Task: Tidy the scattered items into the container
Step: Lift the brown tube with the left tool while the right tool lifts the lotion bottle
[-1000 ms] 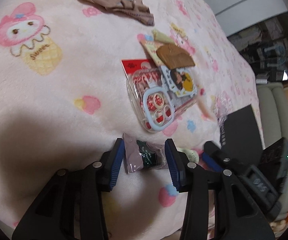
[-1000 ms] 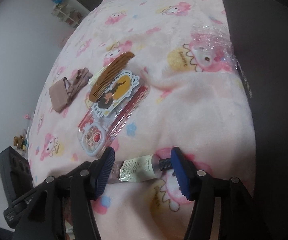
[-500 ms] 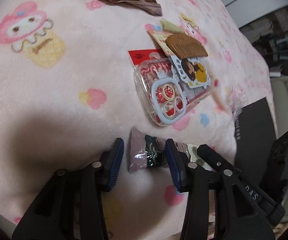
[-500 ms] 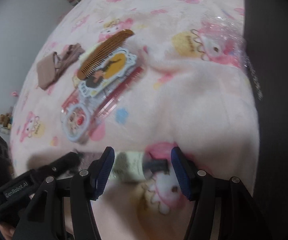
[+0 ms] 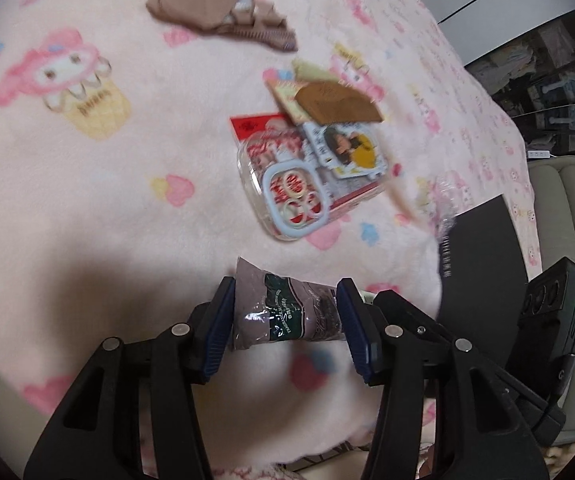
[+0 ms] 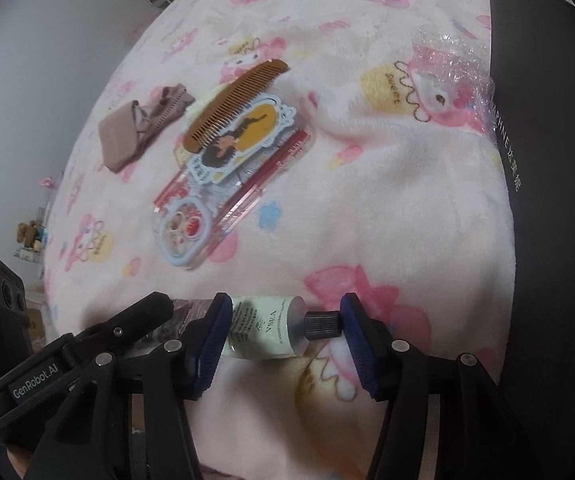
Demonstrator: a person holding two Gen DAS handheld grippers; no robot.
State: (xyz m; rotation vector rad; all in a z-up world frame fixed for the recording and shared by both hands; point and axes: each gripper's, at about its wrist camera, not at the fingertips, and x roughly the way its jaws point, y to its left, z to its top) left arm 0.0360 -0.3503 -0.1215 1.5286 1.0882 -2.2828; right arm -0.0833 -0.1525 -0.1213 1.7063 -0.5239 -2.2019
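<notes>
1. I take this for a bedroom in a home: nearly everything I see rests on a soft pink blanket [image 6: 367,184] printed with cartoon bunnies, spread like bed covering.
2. On the blanket lie personal things: a wooden comb [image 6: 231,110], a clear phone case [image 5: 283,188] just below the comb, and folded brown stockings [image 5: 207,4] up and left of it.
3. Beyond the blanket's far left edge, a plain wall and a small shelf of toys [image 6: 29,236].
4. Past the blanket's right side, a cushioned beige seat [image 5: 559,216] and cluttered dark shelves [image 5: 543,76].
</notes>
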